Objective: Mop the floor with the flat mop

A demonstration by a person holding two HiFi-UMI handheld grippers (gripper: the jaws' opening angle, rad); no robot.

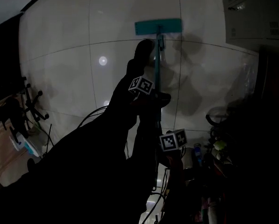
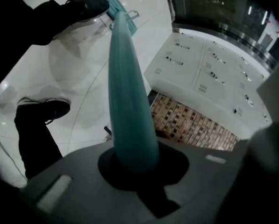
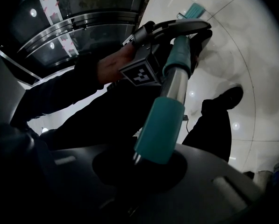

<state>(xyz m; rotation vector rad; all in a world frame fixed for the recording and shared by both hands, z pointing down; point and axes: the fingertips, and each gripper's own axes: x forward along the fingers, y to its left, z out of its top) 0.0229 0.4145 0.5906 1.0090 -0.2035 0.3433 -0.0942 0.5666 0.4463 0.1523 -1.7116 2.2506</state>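
One flat mop [image 1: 158, 26]: pad flat on the pale tile floor [image 1: 74, 55], well ahead of the person; teal handle [image 1: 156, 64] slants back.
Risk: the round handle may twist in the jaws and tip the pad; cables [image 1: 93, 115] near the shoes [image 2: 41, 112] could snag.
Left gripper [image 2: 134, 164]: clamped round the handle, lower down.
Right gripper [image 3: 153, 167]: clamped on the handle's upper end.
Arms: reaching forward, left ahead of right.
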